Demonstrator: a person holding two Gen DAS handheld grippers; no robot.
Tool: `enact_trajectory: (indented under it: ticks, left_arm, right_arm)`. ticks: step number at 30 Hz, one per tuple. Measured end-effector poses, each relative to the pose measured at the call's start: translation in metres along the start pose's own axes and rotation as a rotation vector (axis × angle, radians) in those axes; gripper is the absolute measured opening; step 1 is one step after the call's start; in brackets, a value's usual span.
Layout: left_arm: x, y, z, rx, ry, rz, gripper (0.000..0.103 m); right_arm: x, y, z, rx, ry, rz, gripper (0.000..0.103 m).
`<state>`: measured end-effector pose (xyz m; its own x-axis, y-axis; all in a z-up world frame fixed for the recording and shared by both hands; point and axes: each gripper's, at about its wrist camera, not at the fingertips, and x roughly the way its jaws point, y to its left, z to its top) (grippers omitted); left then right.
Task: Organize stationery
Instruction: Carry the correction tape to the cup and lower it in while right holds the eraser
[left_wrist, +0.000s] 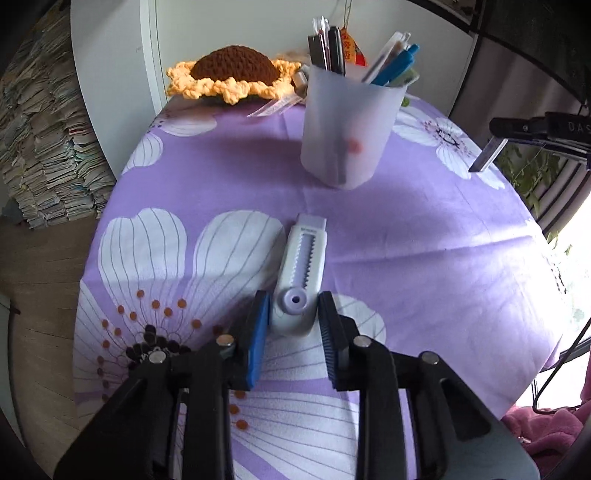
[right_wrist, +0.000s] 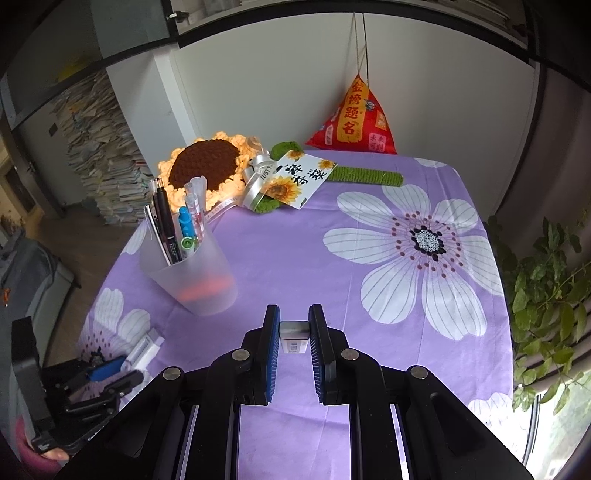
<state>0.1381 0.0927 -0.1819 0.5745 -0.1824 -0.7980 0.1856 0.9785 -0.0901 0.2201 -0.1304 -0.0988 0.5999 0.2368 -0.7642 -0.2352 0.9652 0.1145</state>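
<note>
A pale lilac utility knife (left_wrist: 301, 275) lies on the purple flowered tablecloth (left_wrist: 424, 240). My left gripper (left_wrist: 293, 308) is open, its blue pads (left_wrist: 258, 325) on either side of the knife's near end, close to it. The knife also shows in the right wrist view (right_wrist: 144, 350). A frosted pen cup (left_wrist: 345, 129) with several pens stands beyond it, and shows in the right wrist view (right_wrist: 188, 266). My right gripper (right_wrist: 294, 328) is shut on a small grey-and-white eraser-like block (right_wrist: 294, 336), held above the cloth.
A crocheted sunflower (right_wrist: 205, 166) with a ribbon and card (right_wrist: 295, 177) lies at the table's back. A red triangular pouch (right_wrist: 354, 118) hangs by the wall. Paper stacks (left_wrist: 40, 147) stand left. A potted plant (right_wrist: 546, 288) stands right.
</note>
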Motion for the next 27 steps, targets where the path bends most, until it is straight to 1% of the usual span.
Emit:
enact_trajectory:
  ticks: [2,4,6,11,17,21,24,27]
  left_arm:
    - [-0.001,0.002,0.000,-0.010,0.001,-0.007,0.025]
    - [-0.004,0.005,0.004,-0.040,-0.003,-0.026,0.025]
    - [-0.015,0.006,0.010,-0.057,-0.037,-0.037,0.024]
    - [-0.053,0.000,0.038,-0.037,-0.160,-0.034,0.023]
    - [-0.070,0.001,0.067,-0.052,-0.211,-0.045,0.023]
    - [-0.082,-0.006,0.088,-0.023,-0.262,-0.051,0.023]
    - [-0.091,-0.017,0.109,0.017,-0.308,-0.054,0.023]
    - [-0.092,-0.025,0.128,0.048,-0.333,-0.052,0.023]
  right_arm:
    - [-0.002,-0.001,0.000,0.002,-0.004,-0.003,0.017]
    - [-0.005,-0.003,0.001,0.010,-0.010,-0.007,0.017]
    - [-0.009,-0.003,0.002,0.012,-0.021,-0.001,0.017]
    - [-0.017,0.001,0.003,0.006,-0.043,0.012,0.017]
    - [-0.019,0.002,-0.001,0.011,-0.044,0.027,0.017]
    - [-0.022,-0.001,-0.002,0.016,-0.050,0.024,0.017]
    - [-0.024,-0.003,-0.002,0.023,-0.059,0.024,0.017]
    - [-0.025,-0.005,-0.003,0.029,-0.061,0.027,0.017]
